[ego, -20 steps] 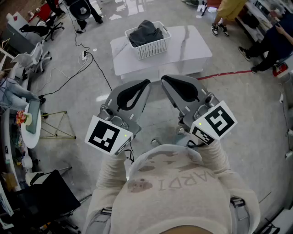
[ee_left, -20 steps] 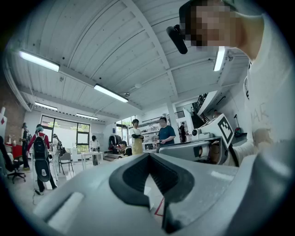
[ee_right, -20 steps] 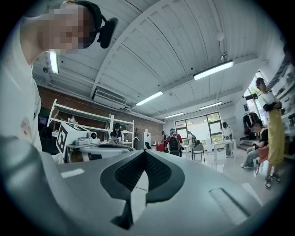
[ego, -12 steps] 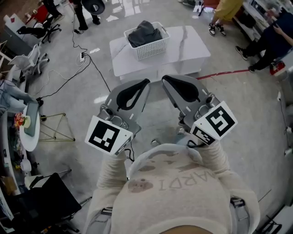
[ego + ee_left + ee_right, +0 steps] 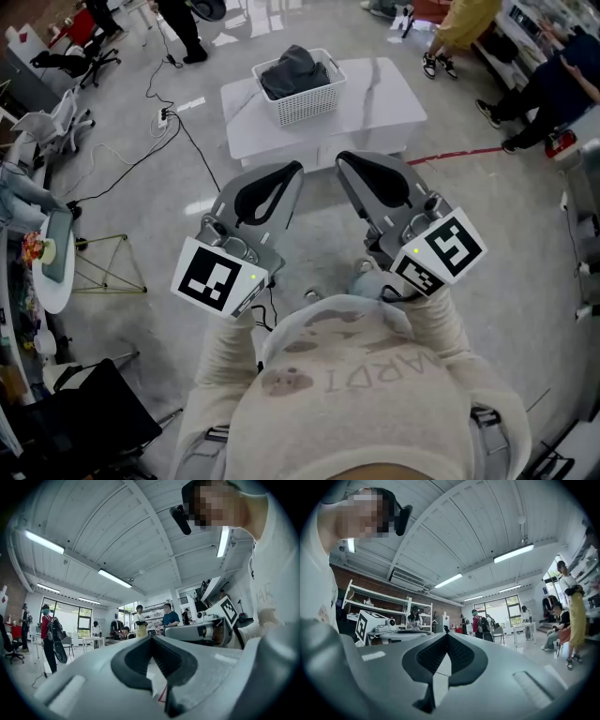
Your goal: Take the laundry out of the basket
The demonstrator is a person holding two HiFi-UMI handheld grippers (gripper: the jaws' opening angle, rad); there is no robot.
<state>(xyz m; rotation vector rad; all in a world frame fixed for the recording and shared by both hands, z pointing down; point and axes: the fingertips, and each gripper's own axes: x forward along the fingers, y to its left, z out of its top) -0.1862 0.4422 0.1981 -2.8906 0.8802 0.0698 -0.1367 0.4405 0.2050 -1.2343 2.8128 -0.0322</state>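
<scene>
In the head view a white laundry basket (image 5: 300, 97) stands on a low white table (image 5: 380, 101) several steps ahead. Dark grey laundry (image 5: 290, 67) is heaped inside it. Both grippers are held up in front of my chest, far short of the table. My left gripper (image 5: 295, 170) is shut, its tips meeting with nothing between them. My right gripper (image 5: 343, 159) is likewise shut and empty. The left gripper view shows its jaws (image 5: 151, 637) closed and pointing across the room; in the right gripper view the right gripper (image 5: 447, 635) is closed too.
Black cables (image 5: 184, 127) run over the grey floor left of the table. A red tape line (image 5: 459, 150) lies to its right. Seated people (image 5: 548, 89) are at the far right; office chairs (image 5: 56, 112) and a gold wire stand (image 5: 108, 267) are at the left.
The view has drifted slightly, so the table and basket sit a little further left and higher in the picture. Both grippers stay shut in about the same pose.
</scene>
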